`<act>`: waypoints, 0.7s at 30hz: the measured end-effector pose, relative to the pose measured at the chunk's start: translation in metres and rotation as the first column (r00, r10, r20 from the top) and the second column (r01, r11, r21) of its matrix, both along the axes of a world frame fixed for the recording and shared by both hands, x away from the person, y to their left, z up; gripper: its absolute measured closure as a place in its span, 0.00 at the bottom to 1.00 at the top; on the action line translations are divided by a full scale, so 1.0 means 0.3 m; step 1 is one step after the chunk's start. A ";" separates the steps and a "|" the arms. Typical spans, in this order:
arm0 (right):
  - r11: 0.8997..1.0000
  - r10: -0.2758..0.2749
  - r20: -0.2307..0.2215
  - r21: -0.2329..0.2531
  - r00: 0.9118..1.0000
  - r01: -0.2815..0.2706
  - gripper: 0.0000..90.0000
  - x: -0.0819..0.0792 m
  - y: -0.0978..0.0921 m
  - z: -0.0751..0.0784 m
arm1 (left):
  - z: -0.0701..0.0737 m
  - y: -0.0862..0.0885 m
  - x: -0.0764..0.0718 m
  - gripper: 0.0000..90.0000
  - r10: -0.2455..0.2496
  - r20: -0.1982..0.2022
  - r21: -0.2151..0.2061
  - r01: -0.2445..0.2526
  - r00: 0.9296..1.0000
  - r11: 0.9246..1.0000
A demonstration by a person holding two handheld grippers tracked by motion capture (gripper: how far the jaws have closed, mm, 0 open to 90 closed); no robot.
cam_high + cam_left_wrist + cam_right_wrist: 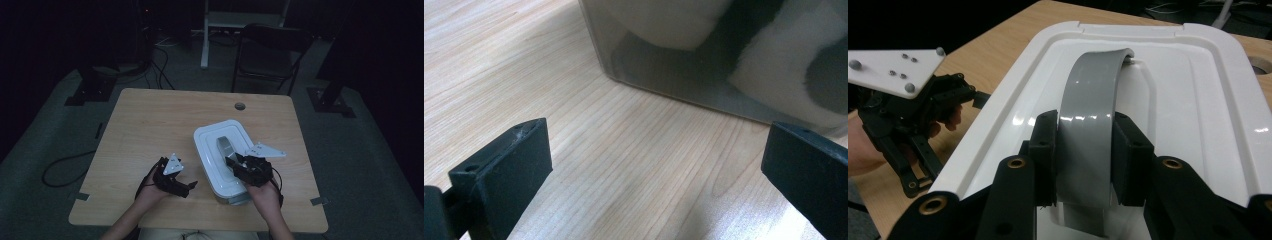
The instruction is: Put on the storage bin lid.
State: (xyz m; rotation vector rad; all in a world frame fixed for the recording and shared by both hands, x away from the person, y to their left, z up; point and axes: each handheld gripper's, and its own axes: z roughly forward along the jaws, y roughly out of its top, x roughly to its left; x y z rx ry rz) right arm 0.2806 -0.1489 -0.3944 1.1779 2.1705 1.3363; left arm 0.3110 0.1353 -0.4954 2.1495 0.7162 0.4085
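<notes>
From the high view I've got a white-lidded storage box (220, 150) sitting on the wooden table (150, 125), right of centre and toward the near edge. It has a grey carry handle (225, 146) running along the middle of the lid. My right gripper (235, 164) is sitting over the near part of the lid, right at that handle, with its grey plate sticking out to the right. My left gripper (189, 186) is down by the table just left of the box, near its front corner, pointing toward it. A dark folding chair (270, 55) stands on the floor beyond the far edge.

In the left gripper view the jaws are spread wide with nothing between them but bare tabletop (574, 140). The translucent grey wall of the box (704, 65) is straight ahead, close but not touching either jaw, and I can make out blurry white shapes through it.

The right gripper view is the clear one. My right gripper (1083, 150) has both jaws pressed against the two edges of the grey handle (1090, 110), so it's clamped on it. The handle arches up out of the recessed white lid (1198, 100). Off to the left, the left gripper (979, 99) shows beside the box, low by the table, held in a hand (863, 145).
</notes>
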 end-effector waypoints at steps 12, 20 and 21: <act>0.996 -0.028 0.003 -0.086 1.000 0.028 0.74 -0.006 0.019 -0.031 | -0.010 -0.007 -0.001 0.01 -0.006 -0.007 0.007 0.006 1.000 1.000; 0.998 -0.018 -0.022 -0.063 1.000 0.017 0.73 0.003 0.006 -0.027 | -0.002 -0.010 0.000 0.01 -0.003 -0.007 -0.003 0.003 1.000 1.000; 0.998 -0.019 -0.029 -0.057 0.999 0.018 0.72 0.005 0.004 -0.026 | 0.001 -0.009 0.000 0.01 -0.003 -0.005 -0.004 0.003 1.000 1.000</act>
